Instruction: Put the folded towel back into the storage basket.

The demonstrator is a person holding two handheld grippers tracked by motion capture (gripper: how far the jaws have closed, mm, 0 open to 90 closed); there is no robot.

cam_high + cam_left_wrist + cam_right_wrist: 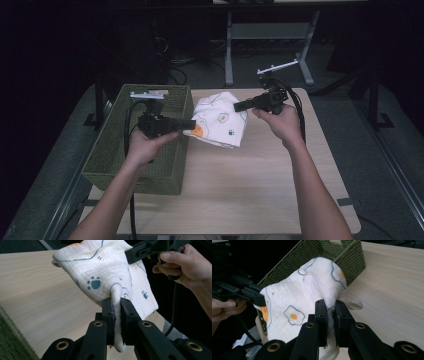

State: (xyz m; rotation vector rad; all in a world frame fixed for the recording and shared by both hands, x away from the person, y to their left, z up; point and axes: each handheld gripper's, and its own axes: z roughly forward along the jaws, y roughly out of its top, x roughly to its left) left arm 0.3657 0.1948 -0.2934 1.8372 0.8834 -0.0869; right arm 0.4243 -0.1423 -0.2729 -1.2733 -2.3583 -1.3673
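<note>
Crinkled matt cloth [105,267]; woven green basket [112,145]; smooth pale wood table [260,180].

Pale wood bench [260,185], bare across near half. Green woven basket [107,150] sits on bench's left edge. Dark floor, metal frame legs [229,55] beyond.

Near bench [250,190]: bare wood from the cloth to the person's edge, open for a hand to pass.
Right side: bare bench beside the right claw [239,105].
Left side: green woven basket [112,150] stands along the bench edge, walls upright, blocking low passage.
Middle: white printed cloth [220,117] hangs stretched between left claw [191,124] and right claw, just beside the basket's wall.
</note>
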